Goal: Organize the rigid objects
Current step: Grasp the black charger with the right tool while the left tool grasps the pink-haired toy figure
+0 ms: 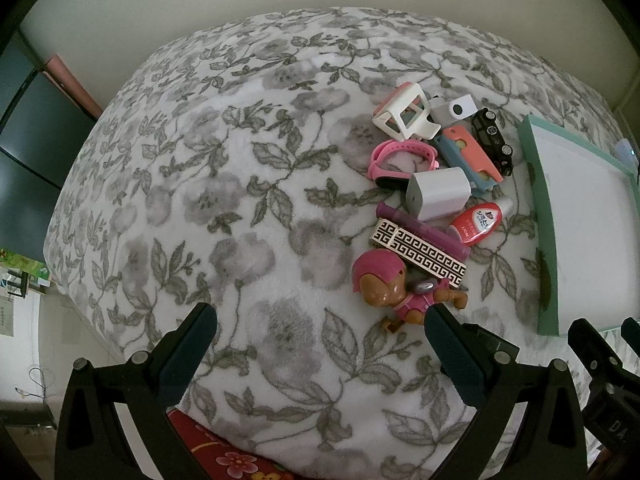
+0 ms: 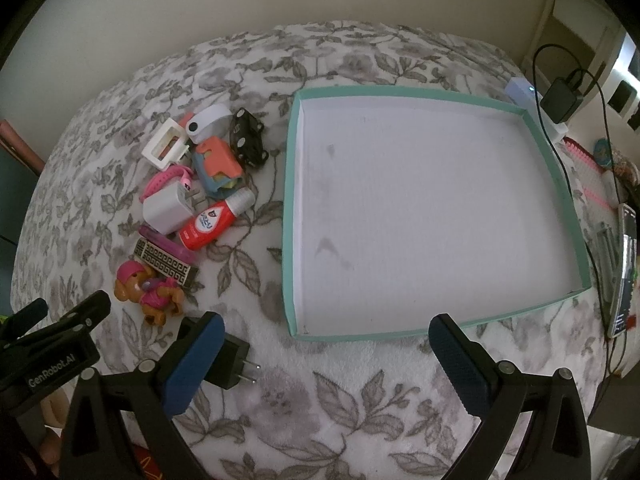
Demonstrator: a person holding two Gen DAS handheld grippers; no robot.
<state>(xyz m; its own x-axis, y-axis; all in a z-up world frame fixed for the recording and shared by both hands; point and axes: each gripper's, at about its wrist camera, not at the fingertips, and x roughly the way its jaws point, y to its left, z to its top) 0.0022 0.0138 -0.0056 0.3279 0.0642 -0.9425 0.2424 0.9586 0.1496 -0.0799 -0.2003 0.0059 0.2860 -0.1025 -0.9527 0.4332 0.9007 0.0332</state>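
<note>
Surface: floral blanket (image 1: 224, 184) on a bed; all items lie on it.
Left claw (image 1: 320, 332): jaws wide apart, holding nothing, above the blanket; its right finger tip sits just beside the toy dog.
Right claw (image 2: 326, 340): jaws wide apart, holding nothing, near the tray's front edge.
Tray (image 2: 289, 216): teal-rimmed, white inside, nothing in it; right of the pile. The right view shows it whole, the left view only its near side.
Pile: toy dog (image 1: 394, 290) at the front; patterned bar (image 1: 420, 250) touching a purple tube (image 1: 420, 230); red bottle (image 1: 478, 220); white charger (image 1: 438, 192); pink band (image 1: 396, 160); coral-and-blue case (image 1: 468, 152); black car (image 1: 494, 140); white frame (image 1: 404, 112); white camera (image 1: 456, 110) at the back.
Right view only: black plug (image 2: 234, 360) lying apart from the pile, just behind the right claw's left finger; cable and adapter (image 2: 562, 96) and a phone (image 2: 624, 272) beyond the tray.
Left view only: red floral cloth (image 1: 224, 452) at the blanket's near edge.
</note>
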